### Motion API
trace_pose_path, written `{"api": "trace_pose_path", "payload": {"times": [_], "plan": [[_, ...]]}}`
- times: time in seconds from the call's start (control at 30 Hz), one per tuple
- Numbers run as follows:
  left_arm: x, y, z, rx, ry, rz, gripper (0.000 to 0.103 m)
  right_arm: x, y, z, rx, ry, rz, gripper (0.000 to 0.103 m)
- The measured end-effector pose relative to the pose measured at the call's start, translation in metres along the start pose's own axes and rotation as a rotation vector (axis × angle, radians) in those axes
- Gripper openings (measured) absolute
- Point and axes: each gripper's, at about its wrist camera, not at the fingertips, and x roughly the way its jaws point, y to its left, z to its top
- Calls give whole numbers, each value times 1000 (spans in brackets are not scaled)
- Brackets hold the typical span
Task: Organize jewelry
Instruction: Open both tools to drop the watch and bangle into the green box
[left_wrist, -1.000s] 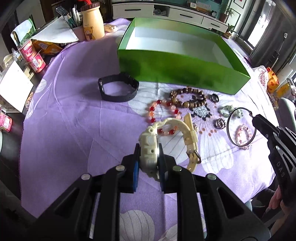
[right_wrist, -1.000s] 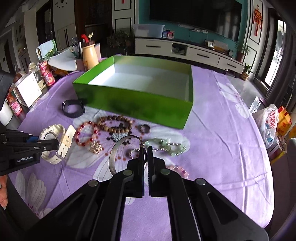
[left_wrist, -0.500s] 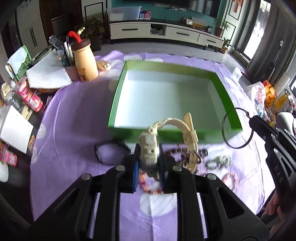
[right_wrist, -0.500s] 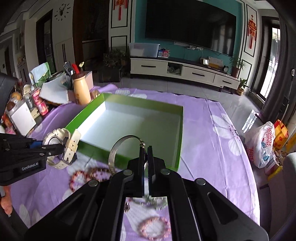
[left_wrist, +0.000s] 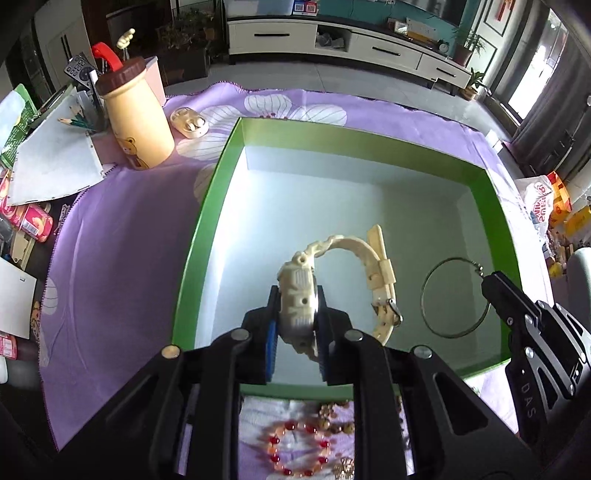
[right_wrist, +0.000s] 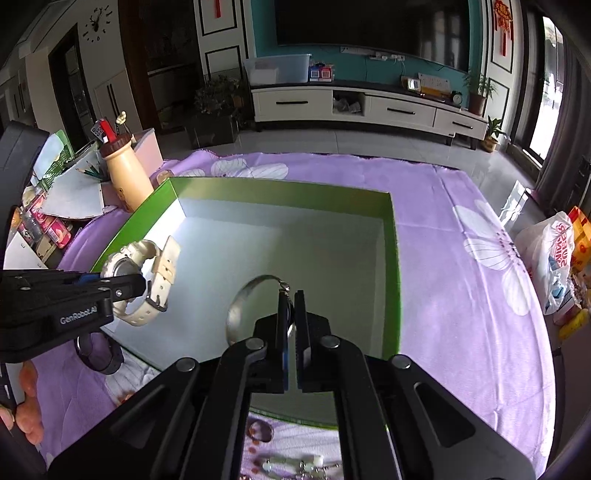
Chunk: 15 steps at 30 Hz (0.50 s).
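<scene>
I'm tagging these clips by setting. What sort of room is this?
Most likely a home living room: a large wall television above a long white cabinet, potted plants, and a table with a purple flowered cloth.

- Cream watch (left_wrist: 299, 291): strap looped, held on edge at lower centre above the box.
- Thin silver bangle (left_wrist: 452, 297): upright, lower right.
- Green box (left_wrist: 192, 258): open, white inside, mid-frame.
- Red bead bracelet (left_wrist: 295, 452): flat, bottom edge.

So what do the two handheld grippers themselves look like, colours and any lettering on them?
Both are matte black, angular frames with round silver screw heads and cut-out slots. The left gripper has blue pads inside its fingers and white "GenRobot.AI" lettering on its side. The right gripper also shows a blue pad edge; its side reads "DAS".
</scene>
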Motion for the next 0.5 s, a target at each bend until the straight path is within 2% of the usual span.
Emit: {"api": "trace_pose_path", "payload": {"times": [0.07,0.1,0.13,0.23,0.3,0.37,0.43,0.5], "plan": [[1,-1,3,0,-14,3,27,7,-3,2,16,7,-11,4],[0,-2,5,-1,-24,6,42,8,-5,3,28,5,-19,11],[-1,-3,6,-1,-37,13,53,8,-9,3,43,3,-11,13],[-15,-4,6,15,-83,17,60,-4,-21,0,92,-16,19,20],[-22,-1,3,11,-96,0,68,-15,-25,-4,103,-34,31,31],[-33,3,-5,11,-114,-8,72,-30,-29,-11,106,-53,42,37],[-41,6,-13,10,-121,-10,80,-44,-30,-20,107,-62,65,40],[-50,10,-27,4,-127,-24,85,-56,-30,-32,101,-60,80,43]]}}
